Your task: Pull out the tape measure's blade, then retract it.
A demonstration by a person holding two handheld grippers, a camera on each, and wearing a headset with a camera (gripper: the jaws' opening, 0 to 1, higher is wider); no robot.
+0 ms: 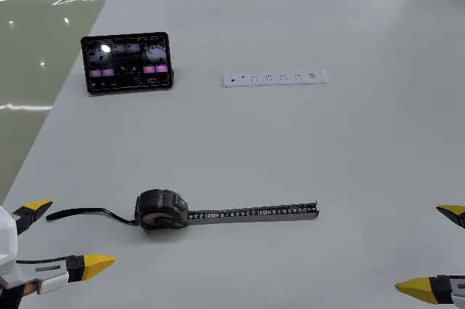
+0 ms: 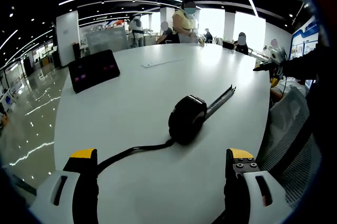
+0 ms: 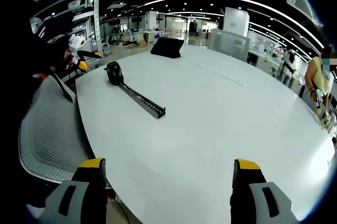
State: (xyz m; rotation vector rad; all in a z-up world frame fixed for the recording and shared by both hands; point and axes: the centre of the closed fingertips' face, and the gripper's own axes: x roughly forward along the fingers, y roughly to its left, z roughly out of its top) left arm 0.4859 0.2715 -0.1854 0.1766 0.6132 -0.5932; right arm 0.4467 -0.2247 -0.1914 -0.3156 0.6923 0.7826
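Tape measure (image 1: 161, 209): on your table (image 1: 290, 142), blade (image 1: 254, 212) drawn out.
Your left gripper (image 1: 76, 233): spread, empty.
Your right gripper (image 1: 423, 249): spread, empty.

No legible text — blade (image 1: 254, 212) graduations, tablet (image 1: 127, 62) screen too small to read.

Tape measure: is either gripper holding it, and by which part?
Nothing is held. The left gripper and right gripper are both open, apart from the tape measure, which lies on the table with its blade out.
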